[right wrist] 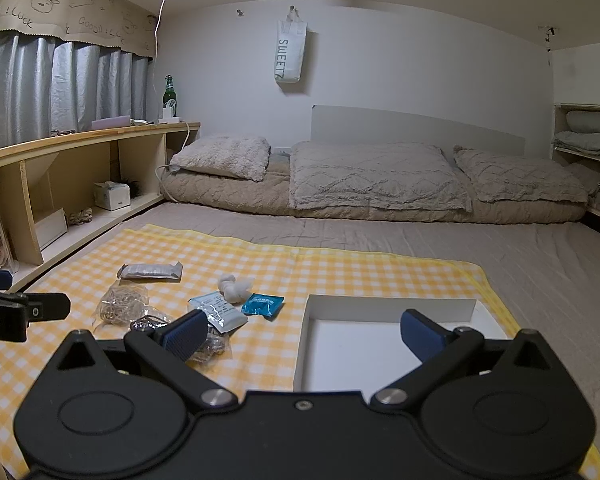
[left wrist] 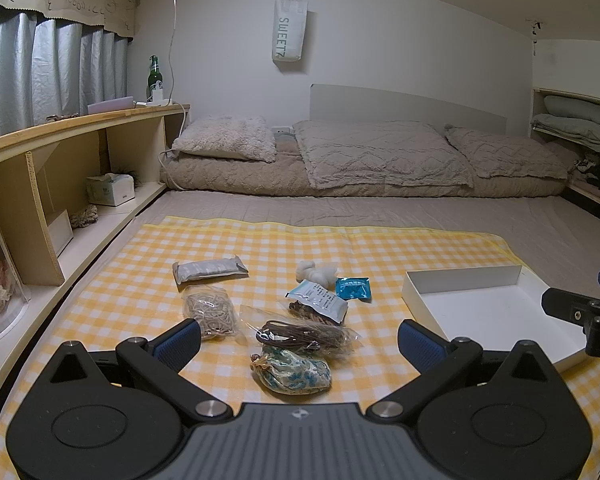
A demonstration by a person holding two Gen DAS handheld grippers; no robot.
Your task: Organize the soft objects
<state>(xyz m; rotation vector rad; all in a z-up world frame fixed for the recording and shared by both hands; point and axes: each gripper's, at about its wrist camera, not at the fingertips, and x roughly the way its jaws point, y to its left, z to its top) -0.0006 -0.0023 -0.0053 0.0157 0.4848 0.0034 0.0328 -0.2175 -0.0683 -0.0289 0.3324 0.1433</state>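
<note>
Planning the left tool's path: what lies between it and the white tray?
Left wrist view: only bare checked cloth lies between the open left tool and the white tray; the embroidered pouch sits between its fingers.

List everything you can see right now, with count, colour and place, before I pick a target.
checked cloth: 1, yellow-white, spread on bed
white tray: 1, holds nothing, cloth's right side
grey packet: 1, far left
rubber-band bag: 1, tan, left
white soft toy: 1, centre
blue sachet: 1, beside toy
printed sachet: 1, pale blue-white, centre
brown cord bag: 1, clear, near centre
brocade pouch: 1, blue-cream, nearest
green bottle: 1, shelf top
left tongs: open, above pouch
right tongs: open, over tray edge
</note>
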